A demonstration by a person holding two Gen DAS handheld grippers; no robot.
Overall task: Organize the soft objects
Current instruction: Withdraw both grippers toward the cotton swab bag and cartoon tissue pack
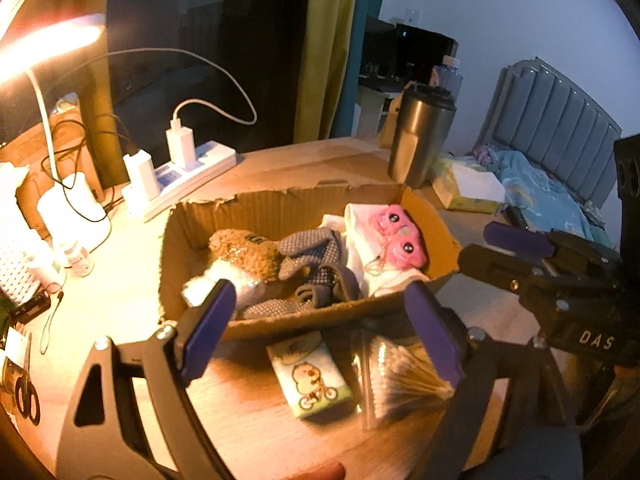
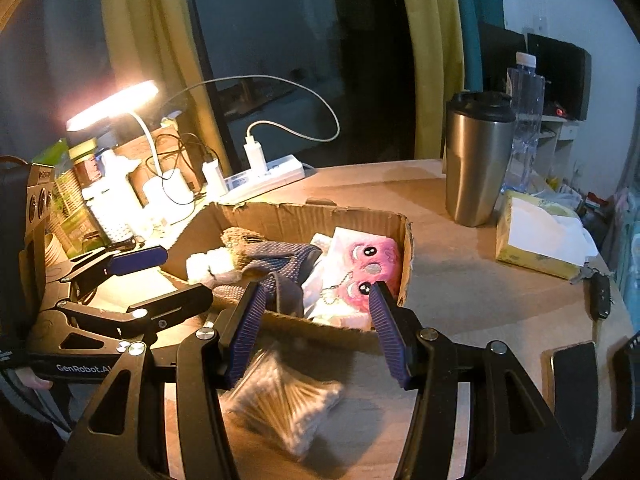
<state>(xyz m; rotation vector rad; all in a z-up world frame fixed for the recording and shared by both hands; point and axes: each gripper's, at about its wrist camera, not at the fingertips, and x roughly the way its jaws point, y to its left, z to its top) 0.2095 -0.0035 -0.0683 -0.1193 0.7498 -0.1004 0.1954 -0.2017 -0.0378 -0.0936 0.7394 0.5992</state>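
A torn cardboard box [image 1: 280, 204] [image 2: 312, 216] on the wooden table holds a brown plush toy [image 1: 244, 252] [image 2: 236, 240], grey dotted gloves [image 1: 312, 252] [image 2: 288, 264], white cloth [image 1: 360, 216] and a pink plush toy [image 1: 400, 240] [image 2: 372, 260]. My left gripper [image 1: 320, 324] [image 2: 168, 278] hangs open just before the box's near left wall, nothing between its purple pads. My right gripper [image 2: 318, 330] [image 1: 492, 248] is open too, at the box's near right corner, holding nothing. A bag of cotton swabs [image 1: 400, 380] [image 2: 280, 404] and a cartoon tissue pack [image 1: 310, 376] lie in front of the box.
A steel tumbler [image 2: 478, 160], a water bottle [image 2: 524, 120] and a yellow tissue box [image 2: 536, 240] stand at the back right. A car key [image 2: 600, 296] and phones [image 2: 572, 384] lie at right. A power strip [image 1: 188, 176], a lit lamp [image 2: 112, 106], bottles and scissors [image 1: 26, 396] crowd the left.
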